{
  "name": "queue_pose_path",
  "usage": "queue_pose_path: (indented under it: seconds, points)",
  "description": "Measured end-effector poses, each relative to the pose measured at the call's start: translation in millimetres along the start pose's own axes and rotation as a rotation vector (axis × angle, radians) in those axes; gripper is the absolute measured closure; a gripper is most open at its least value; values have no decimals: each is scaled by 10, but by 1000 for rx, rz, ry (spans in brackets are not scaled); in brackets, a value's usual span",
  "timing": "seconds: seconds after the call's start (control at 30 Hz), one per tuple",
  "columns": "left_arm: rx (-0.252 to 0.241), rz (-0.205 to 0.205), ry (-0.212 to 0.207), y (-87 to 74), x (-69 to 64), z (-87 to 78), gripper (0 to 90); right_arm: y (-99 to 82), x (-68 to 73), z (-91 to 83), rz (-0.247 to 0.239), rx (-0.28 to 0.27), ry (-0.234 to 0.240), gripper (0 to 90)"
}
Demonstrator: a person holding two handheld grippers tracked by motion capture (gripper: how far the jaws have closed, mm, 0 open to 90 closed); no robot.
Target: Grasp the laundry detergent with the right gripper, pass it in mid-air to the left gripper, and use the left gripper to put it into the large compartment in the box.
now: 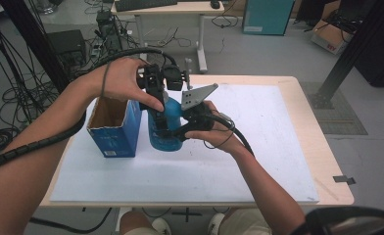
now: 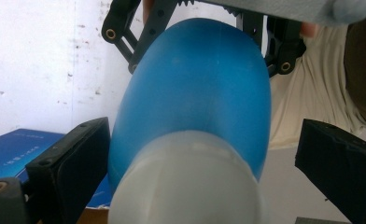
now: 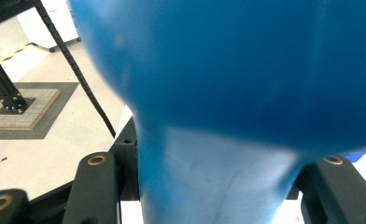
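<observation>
A blue bottle [image 1: 163, 128] stands upright on the white sheet of the bench [image 1: 298, 93], towards its left edge and nearer the far edge than the near one, just beside an open blue carton [image 1: 112, 127] on its left. Its long axis runs straight up.

The right hand-held gripper [image 1: 180, 128] comes at the bottle level from the right, and in the right gripper view its jaws are clenched on the pale, narrow part of the bottle [image 3: 209, 182], one black jaw on each side.

The left hand-held gripper [image 1: 156, 98] comes down from above, over the bottle's top. In the left gripper view the pale cap end [image 2: 188, 186] and the blue body [image 2: 195, 93] rise between its two jaws. The left jaw sits just against the blue wall, while the right jaw stands apart with bench showing in the gap, so I take this one as released and not yet gripping.

The coming move, as I judge it, turns on that gap: the bottle lies straight below the left hand-held gripper, along its jaws, and already pinned by the right.
</observation>
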State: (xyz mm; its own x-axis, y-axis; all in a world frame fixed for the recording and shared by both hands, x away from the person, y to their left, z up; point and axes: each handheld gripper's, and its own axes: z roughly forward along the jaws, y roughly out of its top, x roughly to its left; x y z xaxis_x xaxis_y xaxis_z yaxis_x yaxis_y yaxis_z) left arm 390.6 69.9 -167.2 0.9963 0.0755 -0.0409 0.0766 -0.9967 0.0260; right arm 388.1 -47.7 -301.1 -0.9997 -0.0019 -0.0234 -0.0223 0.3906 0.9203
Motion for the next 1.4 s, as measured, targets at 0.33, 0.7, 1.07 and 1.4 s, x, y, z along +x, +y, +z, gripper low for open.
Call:
queue_pose_path:
  seconds: [0.33,0.7,1.07,1.4]
  points:
    - [6,-3,-3,6,-15,-14,45,-4,0,1,4,6,-2,433]
    - [14,-7,7,8,-29,-11,45,-6,-10,-12,-1,3,-13,432]
    - [19,-6,1,19,-18,-20,45,-24,-39,-24,13,0,-15,432]
    - [6,-4,5,13,-7,-7,45,-21,-42,-22,8,-4,-12,432]
